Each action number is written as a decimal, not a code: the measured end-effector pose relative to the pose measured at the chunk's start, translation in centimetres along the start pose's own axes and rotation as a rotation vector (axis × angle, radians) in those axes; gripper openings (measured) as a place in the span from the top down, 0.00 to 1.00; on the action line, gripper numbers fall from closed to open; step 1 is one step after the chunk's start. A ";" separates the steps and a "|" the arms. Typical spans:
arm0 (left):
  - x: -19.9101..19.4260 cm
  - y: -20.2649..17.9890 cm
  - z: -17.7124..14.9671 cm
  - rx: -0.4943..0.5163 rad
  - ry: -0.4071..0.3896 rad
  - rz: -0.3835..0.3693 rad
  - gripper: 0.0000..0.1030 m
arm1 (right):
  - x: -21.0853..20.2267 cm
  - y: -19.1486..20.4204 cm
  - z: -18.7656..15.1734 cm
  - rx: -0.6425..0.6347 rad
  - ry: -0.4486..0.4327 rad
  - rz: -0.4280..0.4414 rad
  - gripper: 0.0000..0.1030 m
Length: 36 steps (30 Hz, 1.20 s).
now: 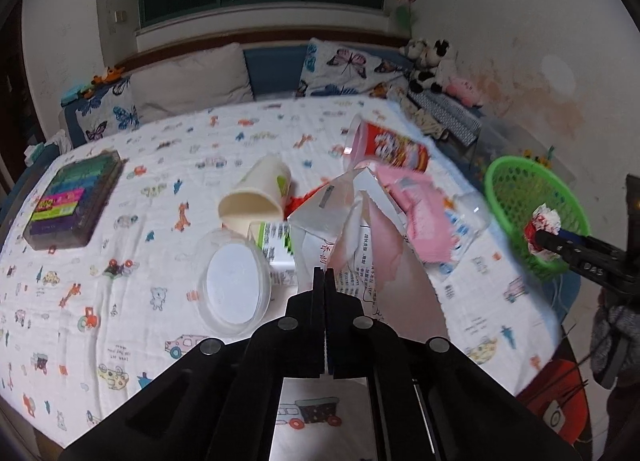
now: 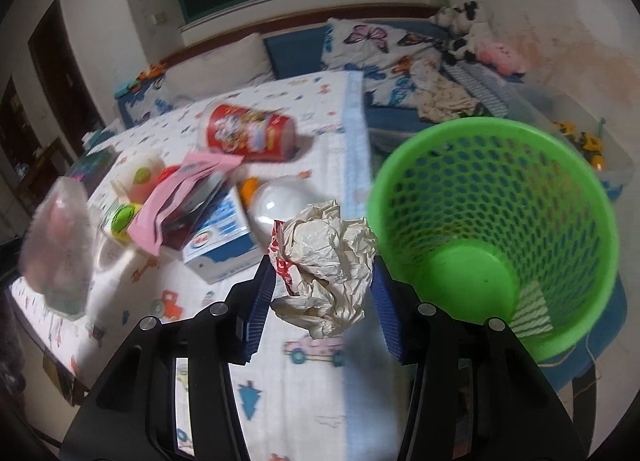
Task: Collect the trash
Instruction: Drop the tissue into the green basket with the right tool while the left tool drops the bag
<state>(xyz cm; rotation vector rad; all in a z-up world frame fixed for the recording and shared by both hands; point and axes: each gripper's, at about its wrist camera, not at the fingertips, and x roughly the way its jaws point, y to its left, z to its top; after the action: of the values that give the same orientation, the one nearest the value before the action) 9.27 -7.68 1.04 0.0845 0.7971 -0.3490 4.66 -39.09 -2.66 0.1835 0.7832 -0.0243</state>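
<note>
Left tongs (image 1: 324,273) clenched on a crinkly plastic wrapper (image 1: 360,229); right tongs (image 2: 324,281) grasping a crumpled paper ball (image 2: 326,257) near the green basket (image 2: 560,165).

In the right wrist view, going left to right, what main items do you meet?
Blurred clear plastic wrapper → pink foil packet → blue-and-white carton → crumpled white paper ball in the right gripper → green mesh plastic basket.

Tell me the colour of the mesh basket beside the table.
Bright green: the mesh basket shows best in the right wrist view, with nothing visible inside it.
</note>
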 end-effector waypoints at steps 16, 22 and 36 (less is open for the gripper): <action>0.2 -9.6 7.6 0.128 -0.049 -0.207 0.99 | -1.2 -8.2 0.8 0.085 -0.037 -0.161 0.50; 3.0 -14.8 10.0 0.168 -0.014 -0.300 0.99 | -1.2 -11.1 0.2 0.125 -0.034 -0.184 0.49; 9.9 -25.1 12.7 0.250 0.077 -0.430 0.99 | -1.6 -13.4 -0.9 0.166 -0.042 -0.211 0.31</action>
<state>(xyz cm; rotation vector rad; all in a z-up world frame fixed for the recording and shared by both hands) 15.88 -36.62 4.22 0.1618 0.8430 -0.8567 1.72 -52.23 -4.25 0.2566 0.7561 -0.2928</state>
